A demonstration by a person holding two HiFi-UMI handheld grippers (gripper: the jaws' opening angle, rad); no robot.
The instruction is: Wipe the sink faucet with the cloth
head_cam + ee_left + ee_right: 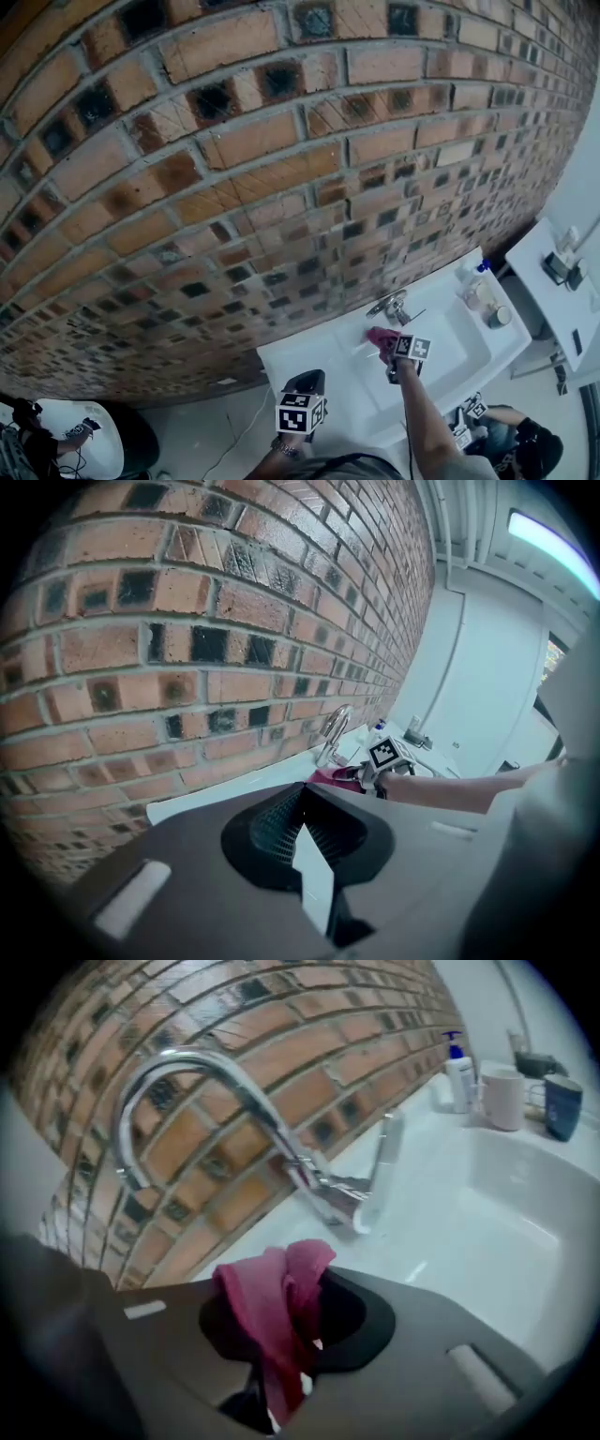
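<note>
A chrome gooseneck faucet (234, 1101) with a lever handle (386, 1162) rises at the back of a white sink (506, 1204) against a brick wall. My right gripper (281, 1354) is shut on a bunched magenta cloth (277, 1302), which sits just short of the faucet's base. In the head view the cloth (382, 339) is close below the faucet (392, 306), held by the right gripper (398, 354). My left gripper (302, 401) hangs back at the counter's front left, its jaws shut with nothing between them (302, 841).
At the sink's right end stand a blue-capped soap bottle (457, 1071), a white mug (502, 1097) and a dark blue mug (562, 1105). The brick wall (234, 169) runs close behind the faucet. A second white counter (553, 291) lies further right.
</note>
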